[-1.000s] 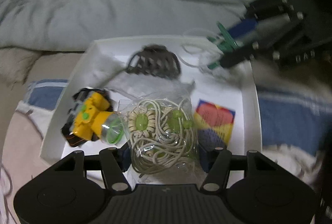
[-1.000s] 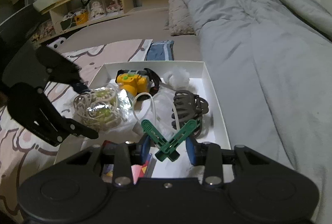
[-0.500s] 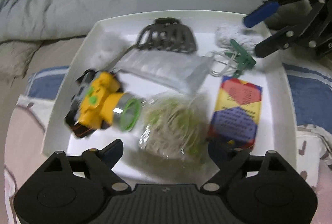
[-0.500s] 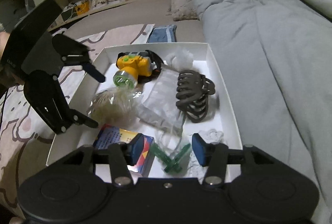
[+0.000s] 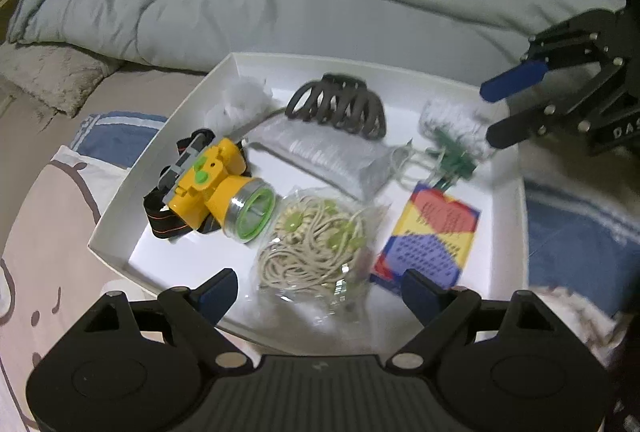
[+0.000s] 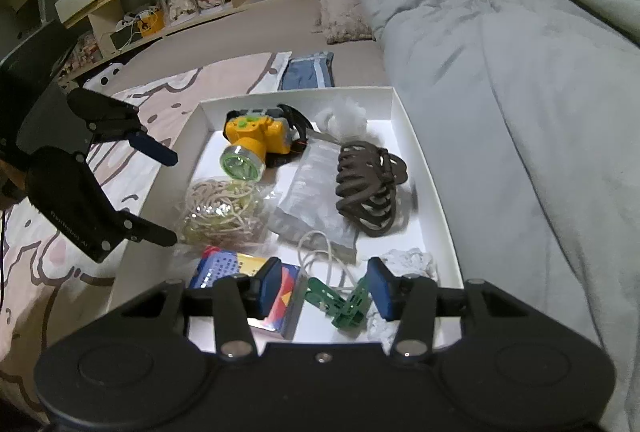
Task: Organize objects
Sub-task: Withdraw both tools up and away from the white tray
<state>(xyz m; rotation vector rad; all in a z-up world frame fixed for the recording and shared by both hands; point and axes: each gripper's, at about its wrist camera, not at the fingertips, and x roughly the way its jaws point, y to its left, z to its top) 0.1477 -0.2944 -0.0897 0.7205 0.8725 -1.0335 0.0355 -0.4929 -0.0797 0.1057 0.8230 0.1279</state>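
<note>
Grippers sit nearest in both views, each at a rim of the white tray (image 5: pixel 108 240). The left gripper (image 5: pixel 316 292) stands wide open over the near edge, nothing between its pads; its jaws have just been opening, and the clear bag of cream cord (image 5: pixel 316 248) lies loose on the tray floor just ahead of them. The right gripper (image 6: pixel 324 288) has parted about halfway after opening, then eased in slightly; the green clip (image 6: pixel 340 304) lies between its pads, and the pads do not appear to press on it, so I judge it released.

Just beyond the right gripper, the colourful card pack (image 6: pixel 248 272) lies beside the clip, with a white lacy scrap (image 6: pixel 408 260) at the other side. Farther in come a clear plastic sleeve (image 6: pixel 316 200) and the brown claw hair clip (image 6: pixel 368 188), touching the sleeve's edge. Toward the far wall rest the yellow headlamp (image 6: pixel 256 136) and a white fluffy tuft (image 6: pixel 344 116).

Judging by this, the gathering looks nearly or wholly done: seven or eight items are in the tray, and no stray object shows on the patterned blanket (image 6: pixel 48 272) or grey duvet (image 6: pixel 520 72) around it. What remains, if anything, is tidying the overlapping pieces or clearing both tools away.
</note>
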